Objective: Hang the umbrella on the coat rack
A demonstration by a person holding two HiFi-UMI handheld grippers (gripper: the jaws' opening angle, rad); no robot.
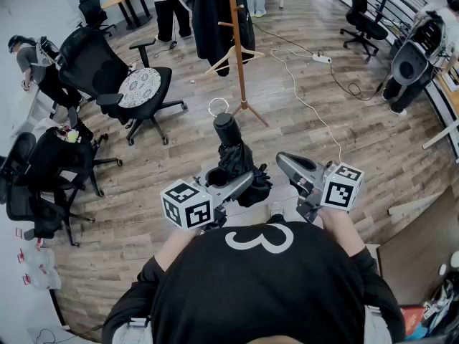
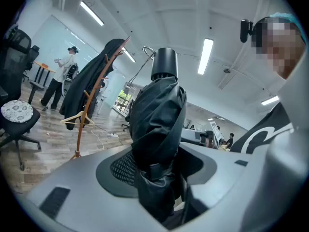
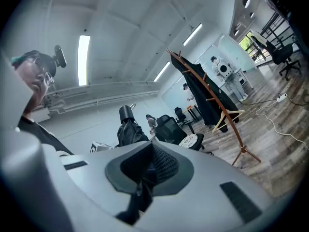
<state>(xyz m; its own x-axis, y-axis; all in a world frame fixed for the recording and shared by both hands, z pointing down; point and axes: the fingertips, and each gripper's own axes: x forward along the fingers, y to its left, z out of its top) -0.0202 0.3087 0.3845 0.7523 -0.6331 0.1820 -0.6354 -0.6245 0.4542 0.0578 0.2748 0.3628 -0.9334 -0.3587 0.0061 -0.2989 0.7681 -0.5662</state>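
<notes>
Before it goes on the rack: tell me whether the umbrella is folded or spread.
Folded. The umbrella is a tight black bundle below its handle, with a strap wrapped round the fabric. No ribs or canopy stand out.

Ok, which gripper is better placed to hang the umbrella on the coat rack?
Left. The left gripper is clamped on the folded umbrella, ring loop up, facing the coat rack. The right gripper is shut on nothing, beside the umbrella.
</notes>
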